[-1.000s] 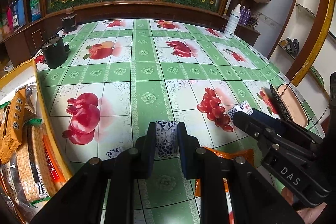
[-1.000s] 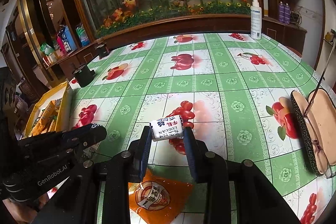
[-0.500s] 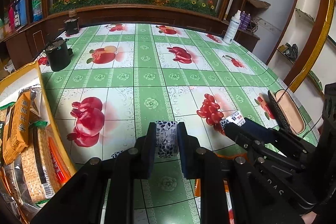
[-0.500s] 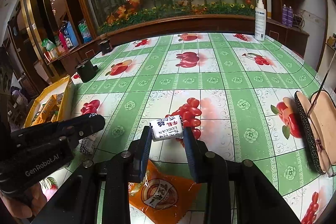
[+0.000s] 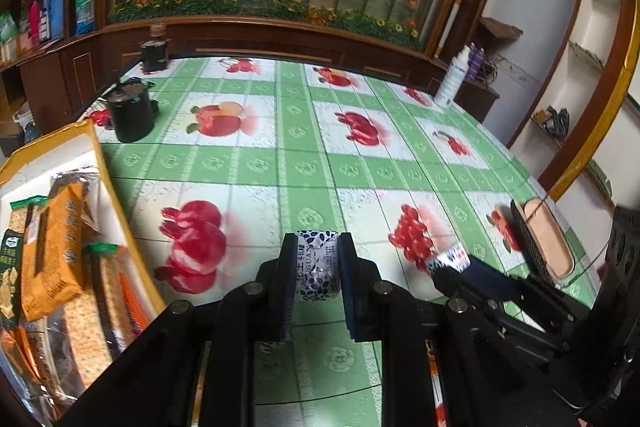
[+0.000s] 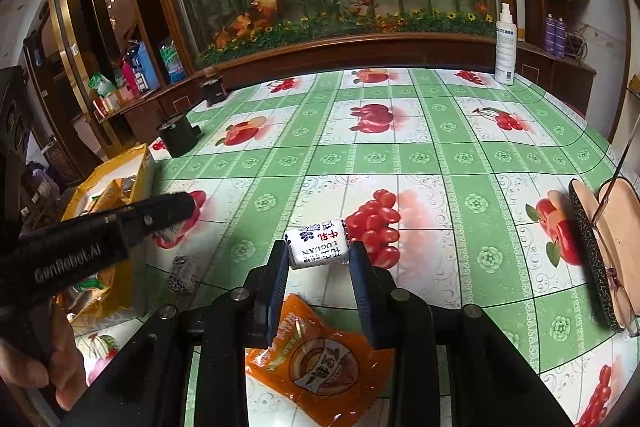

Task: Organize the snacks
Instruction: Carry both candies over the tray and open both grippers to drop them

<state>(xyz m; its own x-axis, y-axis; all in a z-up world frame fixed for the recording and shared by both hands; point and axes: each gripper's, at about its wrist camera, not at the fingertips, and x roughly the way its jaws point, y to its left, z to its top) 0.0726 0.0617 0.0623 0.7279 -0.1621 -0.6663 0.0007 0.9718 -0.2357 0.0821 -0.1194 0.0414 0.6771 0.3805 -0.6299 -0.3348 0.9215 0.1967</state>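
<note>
My left gripper [image 5: 318, 269] is shut on a small white-and-blue candy [image 5: 317, 267], held above the green tablecloth. My right gripper [image 6: 320, 255] is shut on another white-and-blue candy [image 6: 318, 249], also held off the table. The right gripper shows at the right of the left wrist view [image 5: 450, 261]; the left gripper shows at the left of the right wrist view [image 6: 176, 203]. A third small candy [image 6: 182, 275] lies on the table below the left gripper. An orange snack packet [image 6: 320, 363] lies under the right gripper. A yellow box [image 5: 104, 163] at the left holds several cracker packs [image 5: 56, 239].
A black pot [image 5: 130, 113] stands behind the box, with a smaller dark jar [image 5: 154, 53] at the back edge. A white spray bottle [image 6: 506, 45] stands at the back right. An open glasses case [image 6: 608, 247] lies at the right edge.
Both grippers have risen and tilted a little with their candies still held. The left gripper has shifted towards the yellow box.
</note>
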